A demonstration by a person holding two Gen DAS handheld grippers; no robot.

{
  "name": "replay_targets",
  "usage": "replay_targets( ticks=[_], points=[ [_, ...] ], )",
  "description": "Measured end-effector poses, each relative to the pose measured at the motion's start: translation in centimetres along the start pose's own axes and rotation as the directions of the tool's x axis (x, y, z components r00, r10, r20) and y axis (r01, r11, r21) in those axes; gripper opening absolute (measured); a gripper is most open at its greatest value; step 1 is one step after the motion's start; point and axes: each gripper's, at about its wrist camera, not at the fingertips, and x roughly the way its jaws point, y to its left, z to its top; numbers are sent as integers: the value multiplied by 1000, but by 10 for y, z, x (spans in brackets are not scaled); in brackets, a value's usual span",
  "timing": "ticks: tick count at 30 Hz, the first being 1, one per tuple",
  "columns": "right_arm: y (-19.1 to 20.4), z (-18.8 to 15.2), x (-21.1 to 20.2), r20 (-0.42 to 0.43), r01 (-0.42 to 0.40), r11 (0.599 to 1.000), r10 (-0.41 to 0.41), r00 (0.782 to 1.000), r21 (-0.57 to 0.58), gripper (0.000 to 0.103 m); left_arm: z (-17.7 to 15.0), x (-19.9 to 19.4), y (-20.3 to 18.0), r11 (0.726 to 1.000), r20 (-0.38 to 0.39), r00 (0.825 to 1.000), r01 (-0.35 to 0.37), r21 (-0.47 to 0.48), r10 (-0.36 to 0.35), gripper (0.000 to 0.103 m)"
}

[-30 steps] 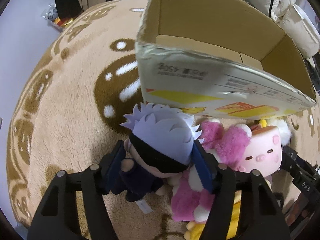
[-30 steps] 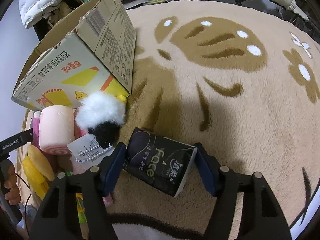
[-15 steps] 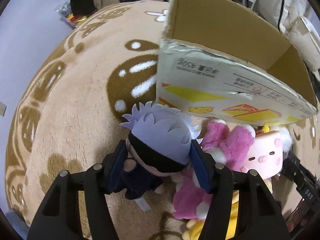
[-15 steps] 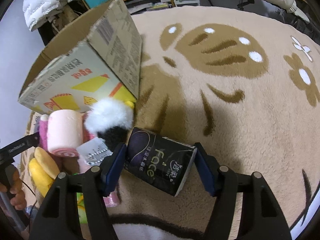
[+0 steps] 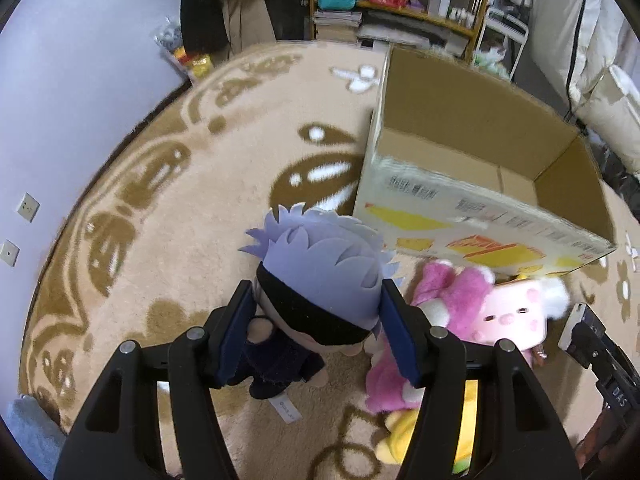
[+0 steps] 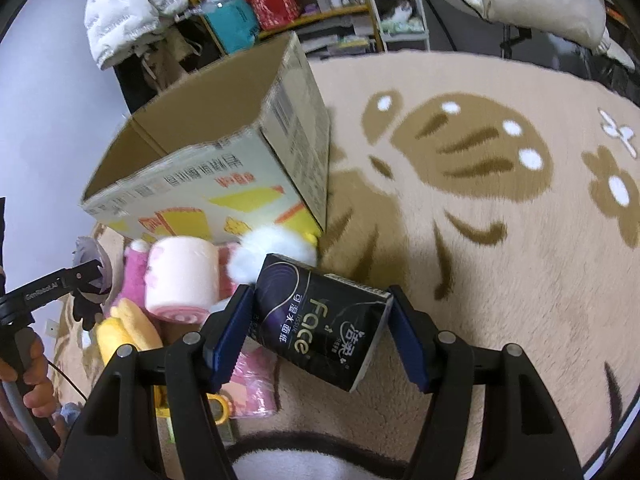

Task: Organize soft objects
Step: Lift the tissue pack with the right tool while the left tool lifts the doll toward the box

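Observation:
My left gripper (image 5: 316,328) is shut on a plush doll (image 5: 320,280) with lilac spiky hair and a black blindfold, held off the rug by its head. My right gripper (image 6: 318,328) is shut on a black tissue pack (image 6: 320,328) printed "Face", also lifted. An open cardboard box (image 5: 480,184) (image 6: 216,160) stands just beyond both. Below lie a pink plush (image 5: 452,300), a pink pig-faced cushion (image 5: 516,316), a pink roll plush (image 6: 182,280), a white fluffy plush (image 6: 276,252) and a yellow plush (image 6: 124,332). The other gripper (image 6: 52,286) shows at the left of the right wrist view.
A round beige rug (image 6: 500,260) with brown patterns covers the floor. Shelves (image 5: 420,4) with bags and bottles stand behind the box, a white jacket (image 6: 128,8) and cushions (image 5: 612,108) nearby. A person's hand (image 6: 34,364) grips the left handle.
Both grippers have risen with their loads and tipped forward. The box now sits lower in both views, its open inside more visible. The floor plushies stayed put.

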Motion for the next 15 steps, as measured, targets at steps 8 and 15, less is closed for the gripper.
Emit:
replay_targets(
  ticks=[8,15],
  points=[
    [14,9,-38,123,-4,998,12,992,-69,70,13,-59,-2,999,189,982,-27,20,23,61],
    [36,25,-63,210,-38,989,68,975,-143,70,40,-88,-13,996,338,941,-50,70,23,61]
  ],
)
